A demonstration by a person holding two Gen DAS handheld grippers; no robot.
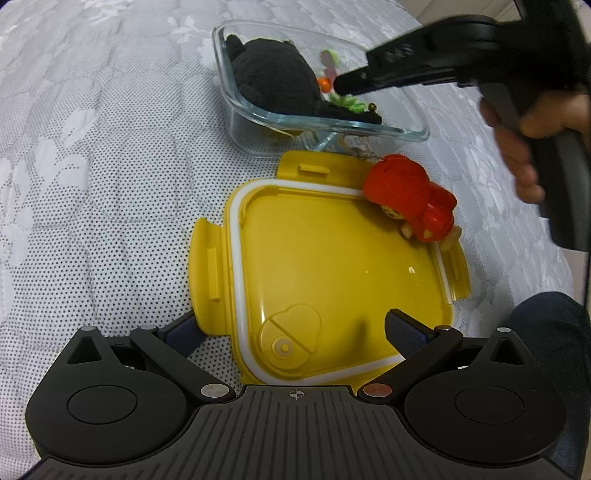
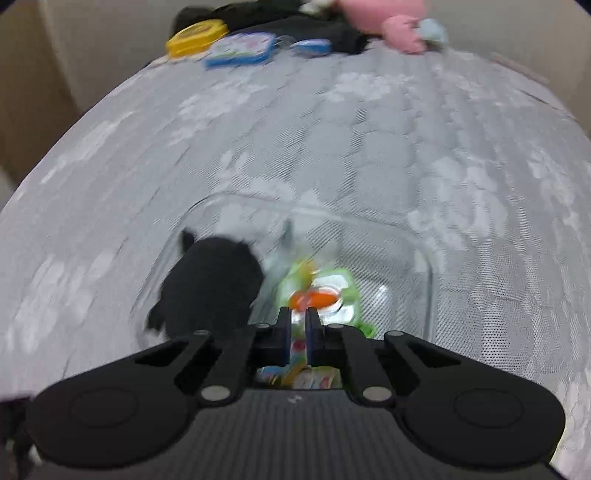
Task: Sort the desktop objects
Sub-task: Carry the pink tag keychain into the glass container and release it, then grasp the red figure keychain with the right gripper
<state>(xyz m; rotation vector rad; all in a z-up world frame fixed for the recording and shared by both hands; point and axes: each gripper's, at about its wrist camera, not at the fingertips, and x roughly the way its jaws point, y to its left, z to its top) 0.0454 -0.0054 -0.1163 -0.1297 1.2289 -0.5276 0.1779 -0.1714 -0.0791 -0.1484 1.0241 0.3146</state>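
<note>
A clear glass container (image 1: 413,129) holds a black plush toy (image 1: 273,77) and a green and orange packet (image 1: 334,88). In front of it lies a yellow lid (image 1: 332,266), inside up, with a red figurine (image 1: 410,195) on its far right corner. My left gripper (image 1: 291,330) is open, its fingers on either side of the lid's near edge. My right gripper (image 1: 341,83) reaches over the container. In the right wrist view, which is blurred, the right gripper (image 2: 296,325) is nearly shut above the green and orange packet (image 2: 321,291), beside the black plush (image 2: 210,284); whether it grips anything is unclear.
The grey quilted surface (image 1: 92,166) spreads all round. At its far edge lie a yellow round tin (image 2: 195,37), a blue-rimmed pack (image 2: 240,50), a small blue item (image 2: 310,46) and a pink plush (image 2: 384,18). A hand (image 1: 524,147) holds the right gripper's handle.
</note>
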